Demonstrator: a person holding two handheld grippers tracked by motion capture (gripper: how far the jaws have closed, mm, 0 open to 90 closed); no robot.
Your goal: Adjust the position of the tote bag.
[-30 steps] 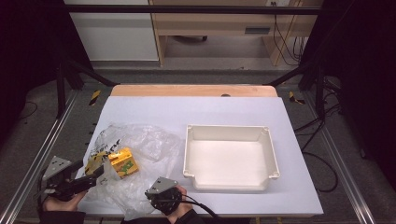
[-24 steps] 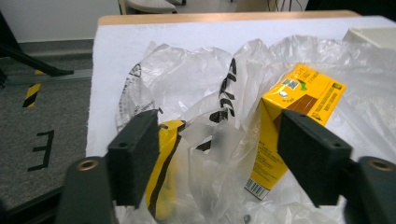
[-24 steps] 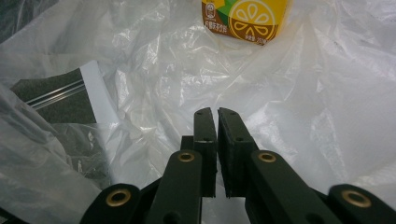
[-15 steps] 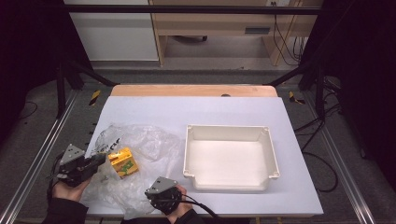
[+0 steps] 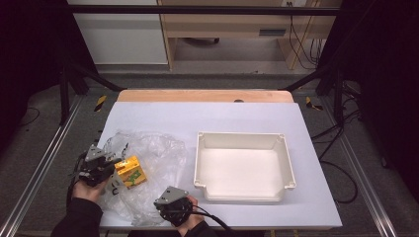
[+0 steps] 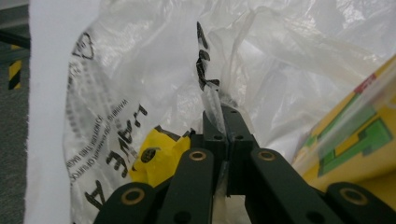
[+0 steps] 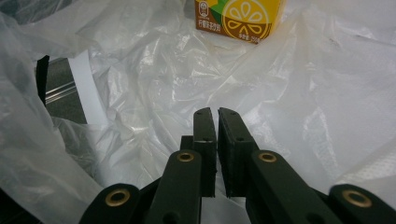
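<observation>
At the lower left, two claws, left claw (image 5: 109,165) and right claw (image 5: 168,197), each pinch one clear plastic bag (image 5: 153,158) holding one yellow carton (image 5: 130,171), beside one white tray (image 5: 242,140).

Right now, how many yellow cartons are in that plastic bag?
1 carton is visible, inside the clear plastic bag at the table's front left, left of the white tray. The crumpled film may hide more.

Yellow carton (image 7: 239,17) top cut off; bag (image 6: 140,70) print blurred.

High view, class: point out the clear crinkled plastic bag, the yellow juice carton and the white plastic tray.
Clear crinkled plastic bag (image 5: 158,153), high view, upper right.
Yellow juice carton (image 5: 130,171), high view, top face.
White plastic tray (image 5: 241,139), high view, far rim.
</observation>
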